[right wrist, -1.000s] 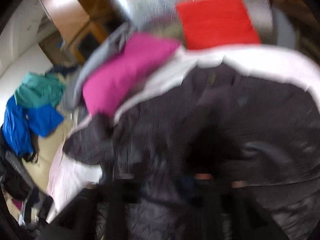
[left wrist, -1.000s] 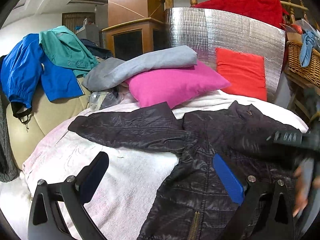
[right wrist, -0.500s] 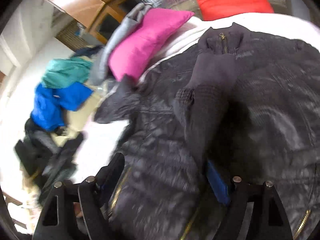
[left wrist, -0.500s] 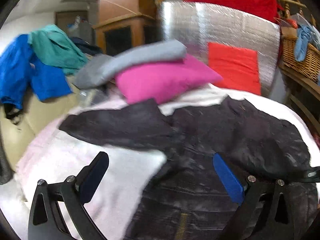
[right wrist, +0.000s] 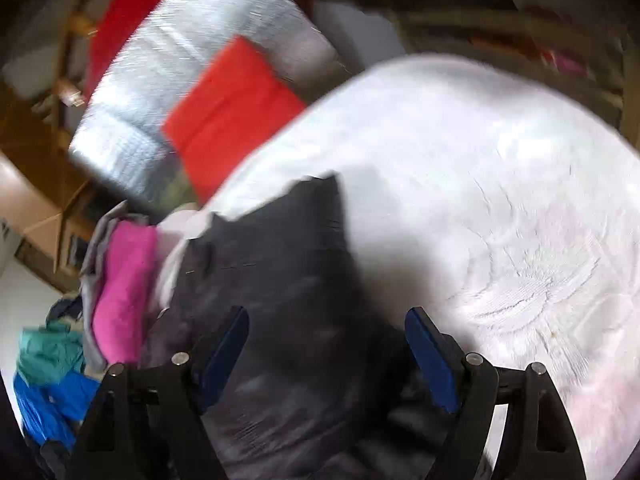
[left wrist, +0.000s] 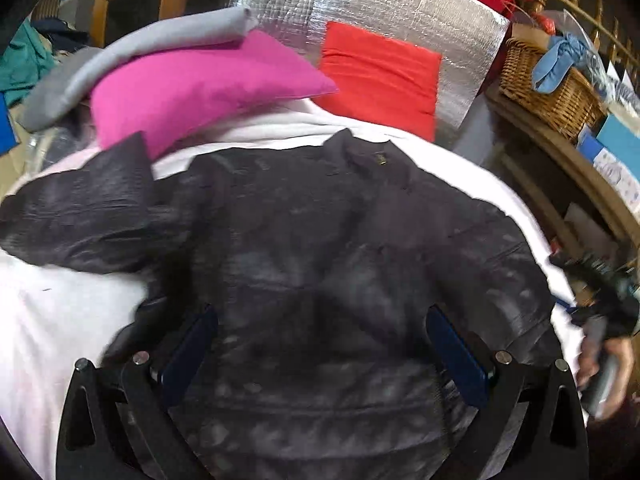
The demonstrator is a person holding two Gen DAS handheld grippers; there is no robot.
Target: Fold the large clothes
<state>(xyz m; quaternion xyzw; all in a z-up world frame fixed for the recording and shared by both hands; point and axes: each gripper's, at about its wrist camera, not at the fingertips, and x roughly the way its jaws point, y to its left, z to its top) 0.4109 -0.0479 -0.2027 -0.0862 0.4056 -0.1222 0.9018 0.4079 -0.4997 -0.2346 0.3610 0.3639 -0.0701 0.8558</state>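
A black quilted jacket (left wrist: 320,248) lies flat on a white-pink bedspread (left wrist: 60,320), collar toward the pillows, one sleeve stretched out to the left (left wrist: 80,216). My left gripper (left wrist: 320,344) is open and empty, low over the jacket's lower body. My right gripper (right wrist: 326,344) is open and empty over the jacket's right edge (right wrist: 280,264), with bare bedspread (right wrist: 500,200) to its right. The right gripper and the hand holding it show blurred at the right edge of the left wrist view (left wrist: 600,300).
A pink pillow (left wrist: 192,88) with a grey garment (left wrist: 140,52) on it lies behind the jacket. A red cushion (left wrist: 380,76) leans on a silver foil panel (left wrist: 400,8). A wicker basket (left wrist: 548,92) stands on wooden shelving at right. Blue and teal clothes (right wrist: 44,376) lie at left.
The right gripper has let go of the jacket sleeve and swung right to the jacket's edge. The left gripper has moved right and forward, over the jacket's body.
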